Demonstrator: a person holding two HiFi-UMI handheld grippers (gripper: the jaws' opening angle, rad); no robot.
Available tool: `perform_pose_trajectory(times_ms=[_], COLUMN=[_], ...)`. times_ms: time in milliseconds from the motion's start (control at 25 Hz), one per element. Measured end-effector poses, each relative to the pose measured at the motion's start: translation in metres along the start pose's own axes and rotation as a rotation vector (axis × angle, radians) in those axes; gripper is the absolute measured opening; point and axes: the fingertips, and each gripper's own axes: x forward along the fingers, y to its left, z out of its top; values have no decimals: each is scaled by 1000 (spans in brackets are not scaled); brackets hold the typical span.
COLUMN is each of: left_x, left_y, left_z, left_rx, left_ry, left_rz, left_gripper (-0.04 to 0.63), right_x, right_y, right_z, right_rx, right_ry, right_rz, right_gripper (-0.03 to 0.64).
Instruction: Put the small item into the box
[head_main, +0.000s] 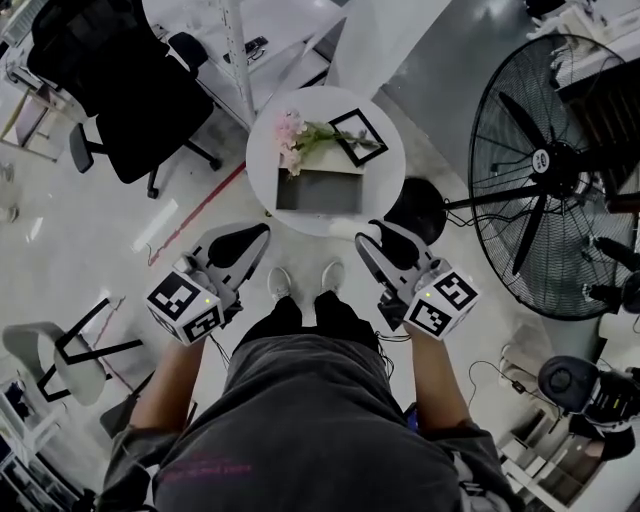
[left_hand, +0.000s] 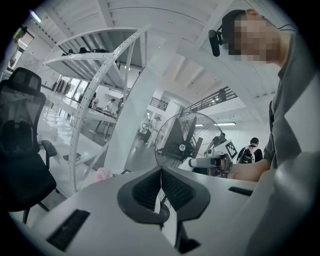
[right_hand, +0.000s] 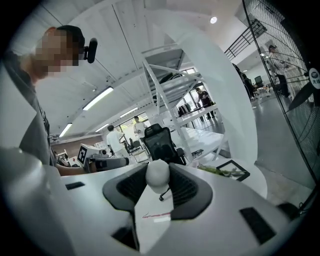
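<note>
A small white rounded item (right_hand: 157, 176) sits pinched between the dark pads of my right gripper (right_hand: 158, 170), which is shut on it. In the head view that gripper (head_main: 366, 238) hangs just off the near right rim of the small round white table (head_main: 385, 178). An open grey box (head_main: 318, 190) rests on the table's near side. My left gripper (head_main: 262, 232) hovers off the near left rim. Its jaws (left_hand: 161, 170) meet at the tips with nothing between them. Both grippers are level with each other, short of the box.
Pink flowers (head_main: 292, 135) and a black picture frame (head_main: 358, 135) lie on the table behind the box. A big black floor fan (head_main: 545, 170) stands to the right and a black office chair (head_main: 120, 90) to the far left. My feet (head_main: 305, 280) are at the table's edge.
</note>
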Motion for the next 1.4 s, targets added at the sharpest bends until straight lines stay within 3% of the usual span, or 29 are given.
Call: perform_pose_trajectory(times_ms=[280,840,1400], left_x=[20,70,59], left_y=[17,51,86], left_z=[-5,-30,-75], left_rx=[-14,-88,-210], left_ry=[22,78,99], left_rz=[43,206,344], left_gripper=[18,18,18], right_x=[21,101,174], right_y=[-38,-134,-173], right_z=[-8,-65,-147], right_rx=[27,91,91], right_ry=[36,236,427], right_rz=[16,102,118], right_gripper=[137,137,137])
